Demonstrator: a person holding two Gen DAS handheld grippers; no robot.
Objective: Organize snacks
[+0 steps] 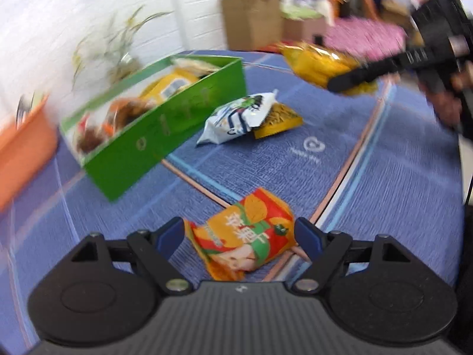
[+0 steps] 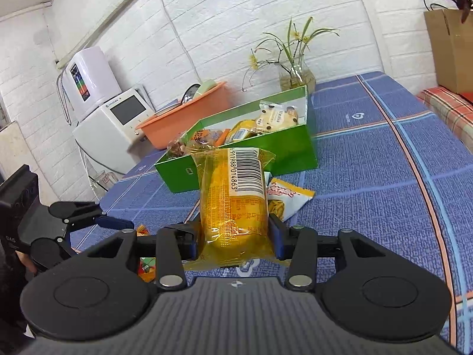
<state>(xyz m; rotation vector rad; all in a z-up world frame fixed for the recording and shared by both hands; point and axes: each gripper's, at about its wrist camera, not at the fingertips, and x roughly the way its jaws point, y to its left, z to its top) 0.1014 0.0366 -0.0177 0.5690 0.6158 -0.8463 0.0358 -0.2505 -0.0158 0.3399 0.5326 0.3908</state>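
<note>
We see the right gripper [image 2: 233, 236] clamped on a yellow snack packet [image 2: 233, 198], its blue pads pressing the packet's two sides; the packet stands up between the fingers, barcode label facing the camera, clear of the blue tablecloth [image 2: 369, 177]. The left gripper [image 1: 239, 233] is spread wide and holds nothing. An orange-red snack packet [image 1: 248, 239] lies flat on the cloth between its blue fingertips [image 1: 168, 233]; we cannot tell whether either tip touches it.

The left wrist view, blurred, shows the right gripper [image 1: 351, 78] carrying the yellow packet [image 1: 319, 65] in the air near the far edge of the table. It also shows a white-and-blue bag [image 1: 236, 118] overlapping a yellow bag [image 1: 278, 118] on the cloth, just beside the green box [image 1: 165, 127].

The right wrist view alone shows the left gripper [image 2: 115, 223] low at the table's left edge, jaws apart. It also shows the box [image 2: 283, 151] open, with several packets [image 2: 275, 118] inside, set toward the far left corner. An orange basin [image 2: 183, 115], a white appliance [image 2: 112, 118] and a glass vase of plants [image 2: 295, 74] stand behind it. The held packet sits in front of the box; a white-and-yellow bag [image 2: 286, 198] lies on the cloth between them.
</note>
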